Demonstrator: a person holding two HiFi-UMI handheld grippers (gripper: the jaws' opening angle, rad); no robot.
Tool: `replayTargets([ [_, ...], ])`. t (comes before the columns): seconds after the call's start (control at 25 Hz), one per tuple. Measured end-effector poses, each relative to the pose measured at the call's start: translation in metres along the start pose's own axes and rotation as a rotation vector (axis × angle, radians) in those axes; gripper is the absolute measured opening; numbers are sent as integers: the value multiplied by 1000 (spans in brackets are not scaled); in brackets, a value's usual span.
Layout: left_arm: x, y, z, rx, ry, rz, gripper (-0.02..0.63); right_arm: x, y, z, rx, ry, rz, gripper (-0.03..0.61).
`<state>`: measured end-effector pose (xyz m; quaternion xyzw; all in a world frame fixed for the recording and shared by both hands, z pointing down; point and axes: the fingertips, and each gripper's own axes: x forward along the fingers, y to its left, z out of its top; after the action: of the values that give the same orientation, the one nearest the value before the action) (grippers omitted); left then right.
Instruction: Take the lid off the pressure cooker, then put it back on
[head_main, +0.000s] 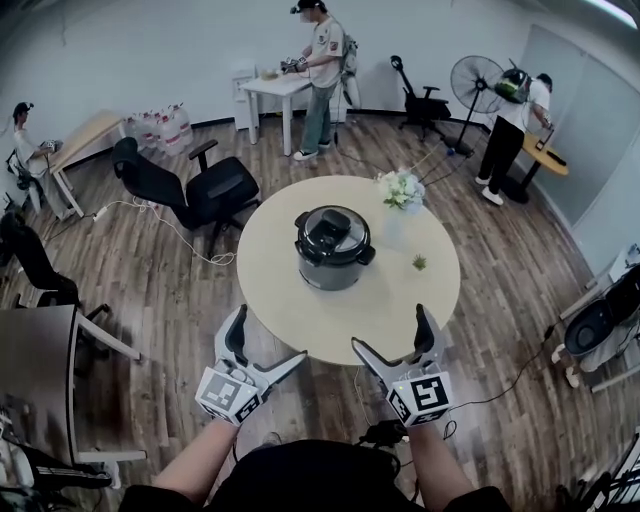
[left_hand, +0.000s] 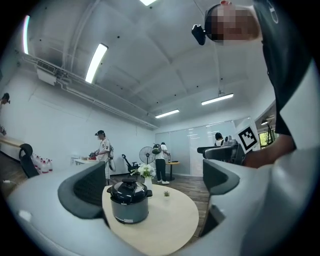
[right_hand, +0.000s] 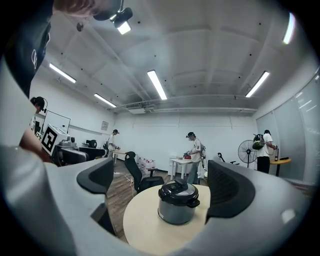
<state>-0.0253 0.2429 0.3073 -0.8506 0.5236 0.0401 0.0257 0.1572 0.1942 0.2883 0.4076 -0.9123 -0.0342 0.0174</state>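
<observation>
One grey, round pressure cooker (head_main: 333, 262), with its single black lid (head_main: 332, 232) seated on it, is found near the middle of the round, pale wooden table (head_main: 300, 320). It lies straight ahead of the two hand-held grippers and between them, well apart from both, with neither judged nearer. The left gripper (head_main: 270, 334) and the right gripper (head_main: 388, 328) are held level, jaws spread wide, with nothing gripped.

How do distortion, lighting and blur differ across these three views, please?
Head view: fisheye curves the floorboards, corners darken, pressure cooker sharp. Left gripper view: ceiling light glares white, walls bend strongly. Right gripper view: black vignette rim, pressure cooker crisp.
</observation>
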Motion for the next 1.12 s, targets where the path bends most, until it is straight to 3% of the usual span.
replayTargets([
  [0.48, 54, 13, -48, -14, 72, 40, 588, 43, -43, -18, 27, -4, 77, 594],
  [0.72, 107, 67, -90, -46, 121, 3, 589, 103, -65, -26, 29, 28, 53, 594],
  [0.92, 160, 119, -139, -38, 181, -90, 589, 170, -87, -30, 33, 80, 15, 594],
  [1.12, 208, 162, -196, -89, 259, -142, 589, 240, -112, -31, 41, 133, -18, 594],
])
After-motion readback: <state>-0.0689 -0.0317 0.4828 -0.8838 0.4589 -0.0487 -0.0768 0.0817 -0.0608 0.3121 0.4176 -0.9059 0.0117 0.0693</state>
